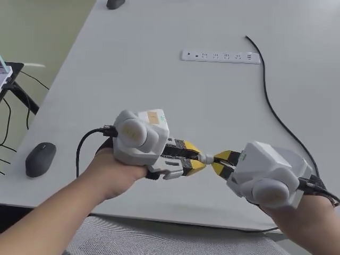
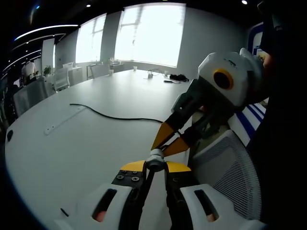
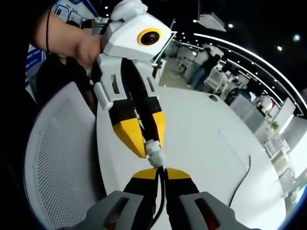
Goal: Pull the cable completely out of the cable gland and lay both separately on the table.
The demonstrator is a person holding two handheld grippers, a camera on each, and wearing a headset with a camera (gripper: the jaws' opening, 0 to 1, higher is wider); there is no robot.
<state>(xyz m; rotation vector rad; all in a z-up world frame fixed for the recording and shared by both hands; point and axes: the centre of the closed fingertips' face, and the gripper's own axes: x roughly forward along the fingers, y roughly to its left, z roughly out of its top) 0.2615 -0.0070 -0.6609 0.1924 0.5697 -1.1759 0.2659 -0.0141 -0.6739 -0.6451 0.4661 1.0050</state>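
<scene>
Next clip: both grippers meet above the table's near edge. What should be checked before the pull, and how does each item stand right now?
1. Left gripper shut on the gland: ok.
2. Right gripper shut on the cable: ok, the cable runs back between its jaws.
3. Grippers in line, tip to tip, for a straight pull: ok.
4. Gland nut loosened: cannot tell.
5. Cable out of the gland: not ok, still joined.
6. Bare table to lay both on: ok.
</scene>
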